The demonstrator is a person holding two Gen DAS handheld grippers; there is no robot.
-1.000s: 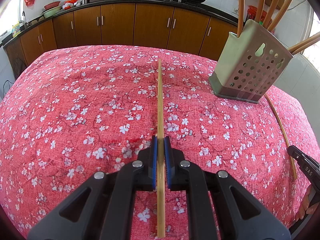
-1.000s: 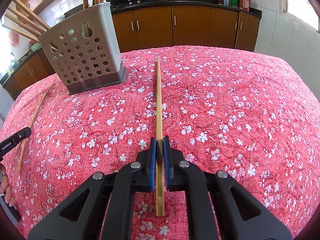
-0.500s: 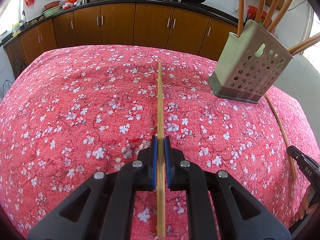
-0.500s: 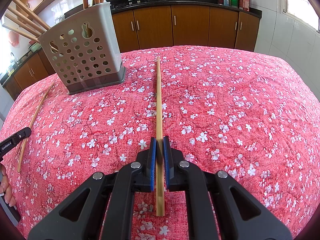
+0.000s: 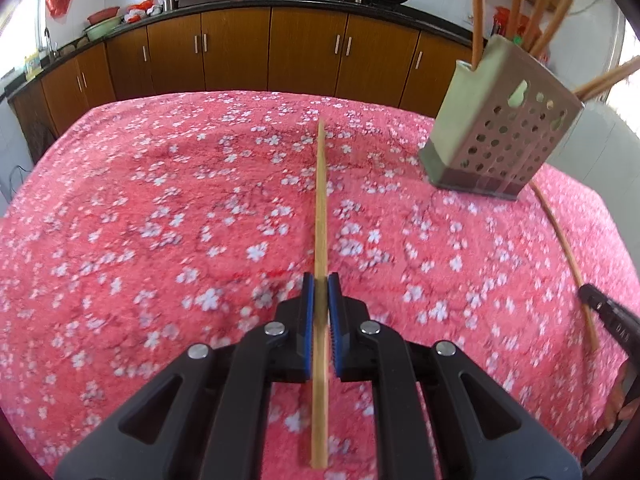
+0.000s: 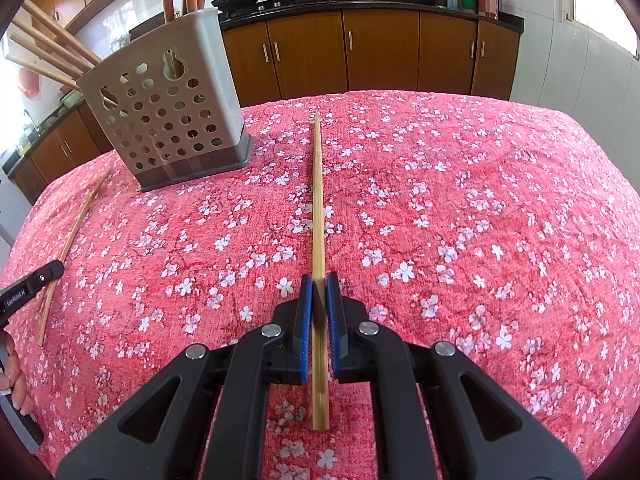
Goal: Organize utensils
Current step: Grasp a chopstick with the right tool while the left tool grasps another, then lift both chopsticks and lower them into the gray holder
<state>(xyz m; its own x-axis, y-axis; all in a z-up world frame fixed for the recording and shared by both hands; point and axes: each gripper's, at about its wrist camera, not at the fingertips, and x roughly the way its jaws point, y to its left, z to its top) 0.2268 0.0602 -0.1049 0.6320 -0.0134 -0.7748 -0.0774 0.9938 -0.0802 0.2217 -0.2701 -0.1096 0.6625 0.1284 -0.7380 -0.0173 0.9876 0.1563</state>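
Nearest me, my left tongs (image 5: 319, 312) are clenched on one bamboo chopstick (image 5: 321, 216) and my right tongs (image 6: 318, 308) on another chopstick (image 6: 317, 208), each stick pointing away from me over the flowered tabletop (image 6: 480, 208). A little farther out, a third loose chopstick (image 5: 568, 252) lies on the cloth just beside the perforated utensil holder (image 6: 168, 120), untouched. The holder stands upright beyond with several long wooden utensils (image 6: 52, 48) already in it, so I judge the job partly done: my two held sticks and the loose one are left.
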